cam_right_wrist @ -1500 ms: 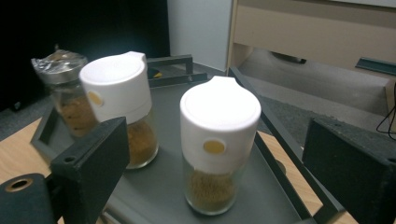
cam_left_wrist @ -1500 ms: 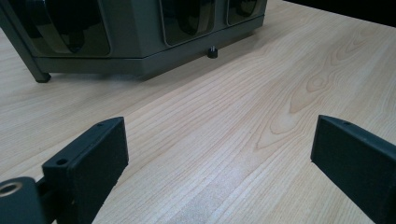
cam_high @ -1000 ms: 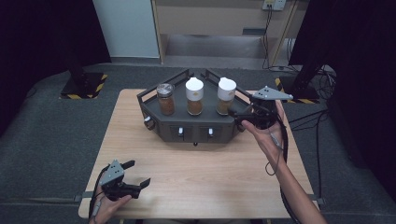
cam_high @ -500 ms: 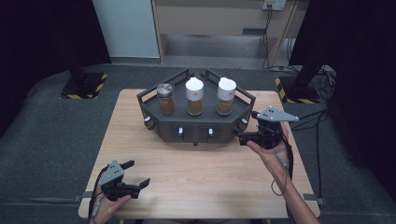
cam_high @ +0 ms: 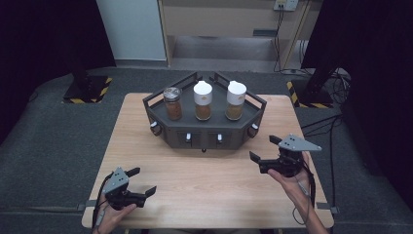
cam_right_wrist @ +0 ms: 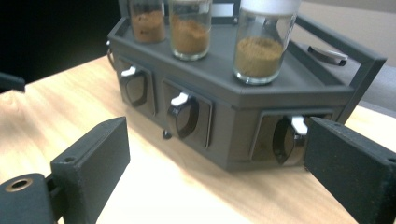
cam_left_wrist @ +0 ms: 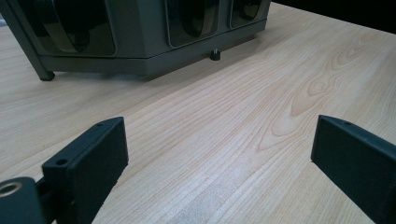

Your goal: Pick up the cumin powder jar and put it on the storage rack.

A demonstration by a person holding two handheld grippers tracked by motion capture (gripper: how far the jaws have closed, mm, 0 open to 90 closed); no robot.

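1. High view: dark spice rack sits mid-counter toward the far edge, six-sided, rail around the top.
2. Three jars stand in a row on its top deck: metal-lid jar at left, white-cap jar in the middle, second white-cap jar at right. All upright, brown powder inside.
3. Front faces of the rack carry dark knobs with white tabs; right gripper view shows three of them, e.g. the middle knob.
4. My right gripper hangs near the rack's right front corner, just off it, not touching. Fingers point toward the rack, spread wide, nothing between them.
5. Right gripper view: right fingers frame the rack's lower front; the right-end knob sits just beside the inner edge of the other finger. Gap between fingers and rack visible.
6. My left gripper is at the near left of the counter, well apart from the rack. Fingers spread, pinching nothing.
7. Left gripper view: left fingers low over bare wood, rack base farther off at top, one small foot showing.
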